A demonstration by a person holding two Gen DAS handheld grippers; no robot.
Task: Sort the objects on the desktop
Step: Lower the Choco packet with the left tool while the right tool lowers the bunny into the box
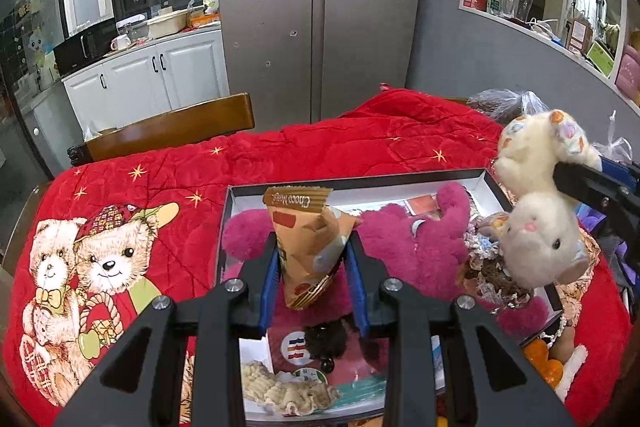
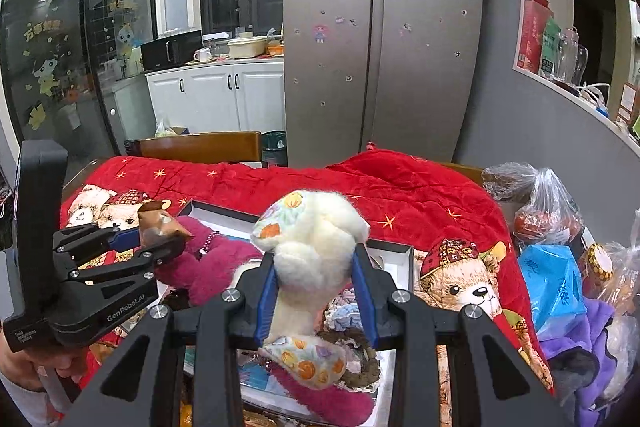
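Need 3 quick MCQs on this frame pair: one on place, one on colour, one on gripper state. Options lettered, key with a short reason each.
1. Where is the big pink plush toy?
A. On the wooden chair
B. In the shallow box
C. On the kitchen counter

2. What colour is the blanket under the box?
A. Red
B. Blue
C. Green

3. What does the left gripper hold?
A. Nothing, jaws wide open
B. A mug
C. A brown snack packet

Key:
1 B: the pink toy lies inside the dark-rimmed box.
2 A: the cloth with stars and printed bears is red.
3 C: the blue pads press on the packet's sides; the right gripper likewise clamps a white plush toy.
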